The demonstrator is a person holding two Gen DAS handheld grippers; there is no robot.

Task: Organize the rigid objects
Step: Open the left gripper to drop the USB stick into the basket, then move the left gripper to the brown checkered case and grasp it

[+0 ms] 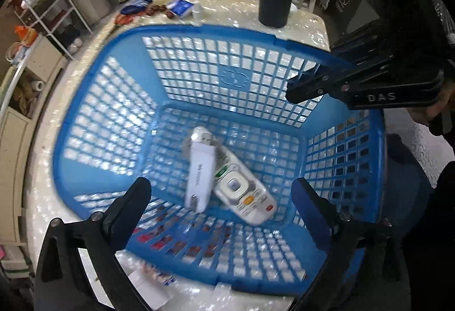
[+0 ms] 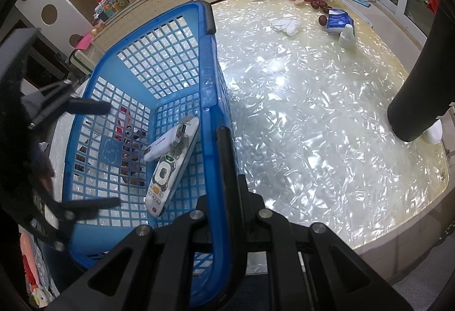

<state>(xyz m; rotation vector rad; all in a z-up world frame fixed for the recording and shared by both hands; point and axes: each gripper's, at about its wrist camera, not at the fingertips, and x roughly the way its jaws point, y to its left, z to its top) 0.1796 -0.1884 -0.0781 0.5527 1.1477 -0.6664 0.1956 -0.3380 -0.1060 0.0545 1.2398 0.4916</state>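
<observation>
A small white rectangular plastic dongle (image 1: 199, 177) lies in the bottom of the blue plastic lattice basket (image 1: 85, 123), resting slantwise across the upper half of a white remote control (image 1: 244, 197) with an orange button and a red one near its end. Both sit towards the middle of the basket floor, touching each other.

The left gripper (image 1: 221, 197) hangs above the basket with its fingers spread wide and nothing between them; the dongle lies below, clear of the pads. The right gripper (image 2: 224, 137) is clamped shut on the basket's blue rim, its black fingers (image 2: 227, 168) pinching the wall from both sides.

The basket stands on a table with a pearly, shimmering cream top (image 2: 312, 111). A dark cylindrical post (image 2: 421, 83) stands on it near the far edge. Further off lie a blue tissue pack (image 2: 338, 22), a small white bottle (image 2: 347, 36), a crumpled white cloth (image 2: 285, 25) and some dark red round fruits (image 2: 320, 5).
</observation>
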